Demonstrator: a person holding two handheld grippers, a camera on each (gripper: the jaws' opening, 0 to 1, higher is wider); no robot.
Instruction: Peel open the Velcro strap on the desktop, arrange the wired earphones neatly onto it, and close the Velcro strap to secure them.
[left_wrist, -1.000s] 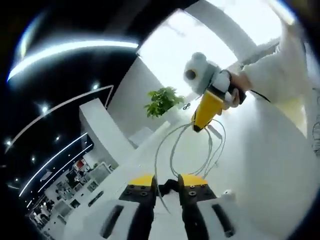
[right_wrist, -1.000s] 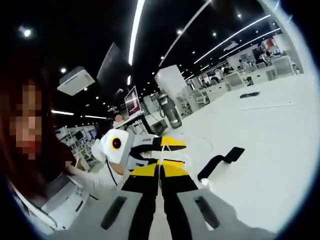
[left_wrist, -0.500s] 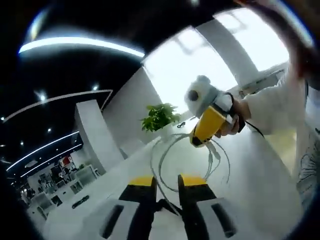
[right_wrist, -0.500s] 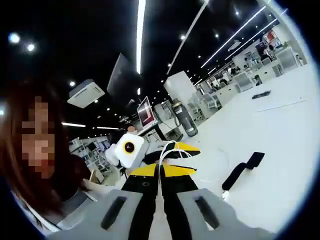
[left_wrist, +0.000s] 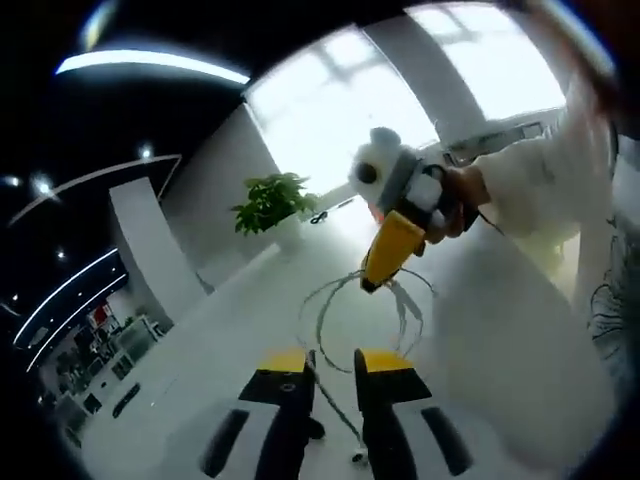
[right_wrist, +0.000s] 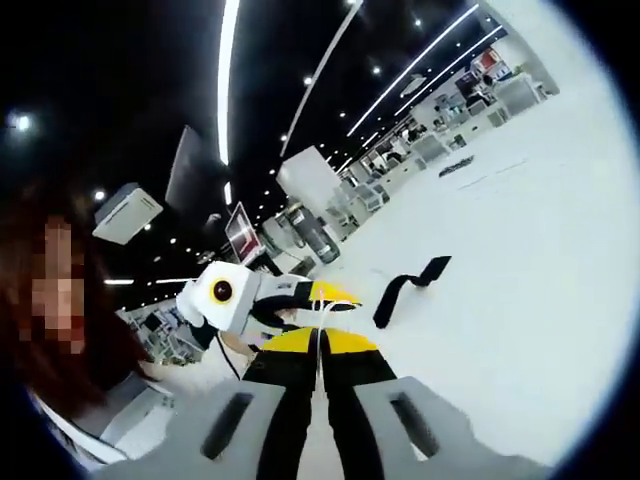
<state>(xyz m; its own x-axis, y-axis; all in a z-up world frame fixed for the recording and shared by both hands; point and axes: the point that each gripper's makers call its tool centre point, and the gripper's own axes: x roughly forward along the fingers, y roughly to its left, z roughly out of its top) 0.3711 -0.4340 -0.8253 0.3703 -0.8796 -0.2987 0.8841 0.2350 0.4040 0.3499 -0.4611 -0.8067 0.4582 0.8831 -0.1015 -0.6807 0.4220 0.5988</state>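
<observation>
White desk (right_wrist: 540, 250): Velcro strap (right_wrist: 405, 287) lies flat, aimed away diagonally.

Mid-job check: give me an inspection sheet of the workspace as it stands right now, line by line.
Surface: white desktop, bare where visible.
Job's things: black Velcro strap lies opened flat on the desktop; white wired earphones are lifted in loops.
Clutter: nothing seen.
Grippers: right tongs shut on the earphones; left tongs grip state unclear, cable runs between them.
Cables: loops hang between both tongs, off the strap.
Surroundings: potted plant, bright windows, open office.
</observation>
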